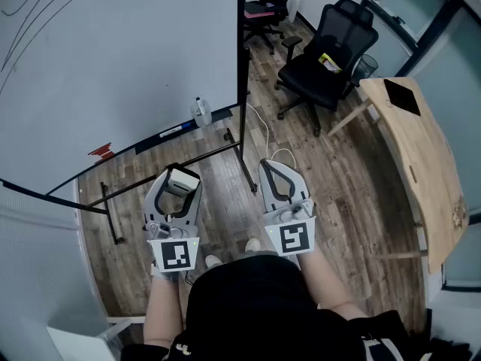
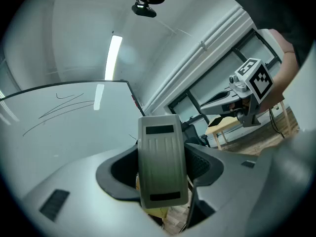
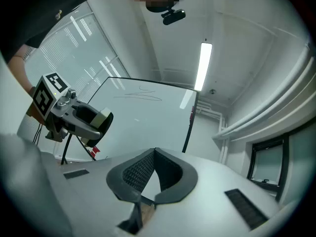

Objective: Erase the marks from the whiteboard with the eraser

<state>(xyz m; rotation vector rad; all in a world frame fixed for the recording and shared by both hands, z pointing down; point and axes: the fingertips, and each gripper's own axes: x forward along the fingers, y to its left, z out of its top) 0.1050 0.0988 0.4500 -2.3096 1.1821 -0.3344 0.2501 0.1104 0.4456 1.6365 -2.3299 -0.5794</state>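
dark top (image 1: 248,299) of the person lies nearest in the head view, with both forearms (image 1: 161,307) reaching forward. left gripper (image 1: 176,173) sits at lower left, its jaws clamped on the eraser (image 1: 183,180), which stands between the fingertips. right gripper (image 1: 270,165) lies just beside it, jaws together and holding nothing. both hang over the wood floor (image 1: 353,201) in front of the whiteboard (image 1: 113,59), and neither touches it. thin dark marks (image 1: 34,13) curve across the whiteboard's upper left corner, well apart from the eraser. a small bottle (image 1: 201,113) stands at the whiteboard's lower edge. a black chair (image 1: 327,59) and a wooden table (image 1: 421,156) stand at right.

left gripper view: the eraser (image 2: 162,162) fills the centre, gripped on both sides by the dark jaw pads, with its ribbed grey back toward the camera. the whiteboard (image 2: 64,137) spreads behind and to the left, with faint marks (image 2: 64,106) near its top edge. the right gripper shows at far right with its marker cube in view.

right gripper view: the jaws meet at the tips with nothing between them. the left gripper appears at left with the eraser (image 3: 101,117) in its jaws, in front of the whiteboard's left edge. the marks (image 3: 140,95) lie near the top of the whiteboard, well above the eraser. a ceiling light (image 3: 203,65) runs overhead.
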